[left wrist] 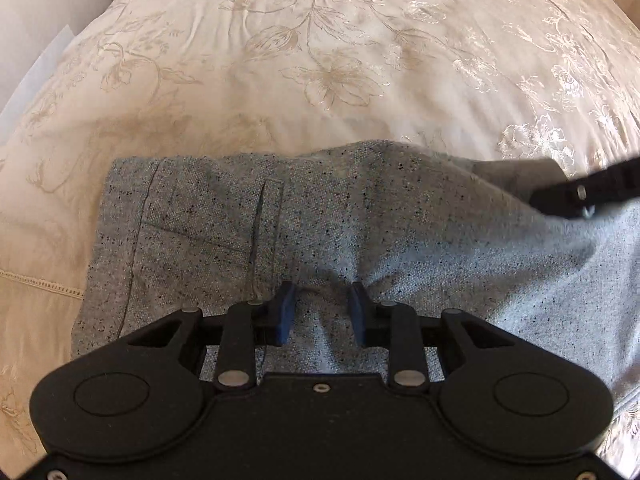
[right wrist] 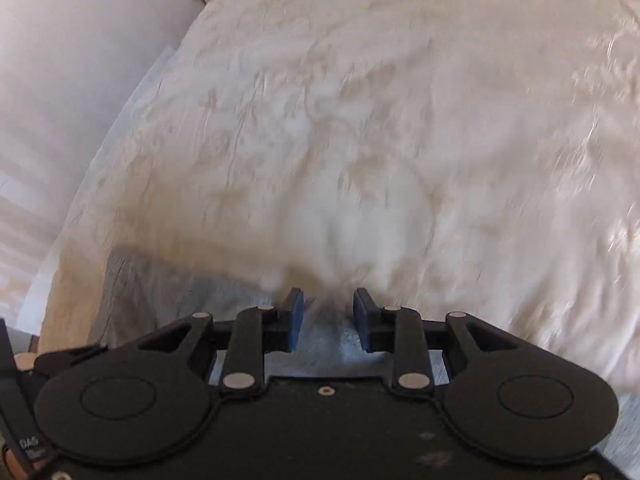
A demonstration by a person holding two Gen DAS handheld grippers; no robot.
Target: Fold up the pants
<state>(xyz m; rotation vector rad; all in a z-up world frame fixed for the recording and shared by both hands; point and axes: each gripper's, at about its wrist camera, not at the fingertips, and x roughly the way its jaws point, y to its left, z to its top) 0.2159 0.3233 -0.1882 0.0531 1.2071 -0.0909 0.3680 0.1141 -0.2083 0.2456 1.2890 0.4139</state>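
Both my tongs, left tongs (left wrist: 323,307) and right tongs (right wrist: 328,312), hang part-open and empty over the pants (left wrist: 360,224) on the bed (left wrist: 320,60), letting the fold settle.

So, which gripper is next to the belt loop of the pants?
The left gripper: the belt loop lies just ahead of it. The right gripper is at the edge of the pants.

The pants (left wrist: 360,232) are grey tweed flecked with black, lying flat on the bed and folded into a broad band. A stitched pocket seam and a belt loop show on the left part. The cloth puckers into soft creases near its near edge.
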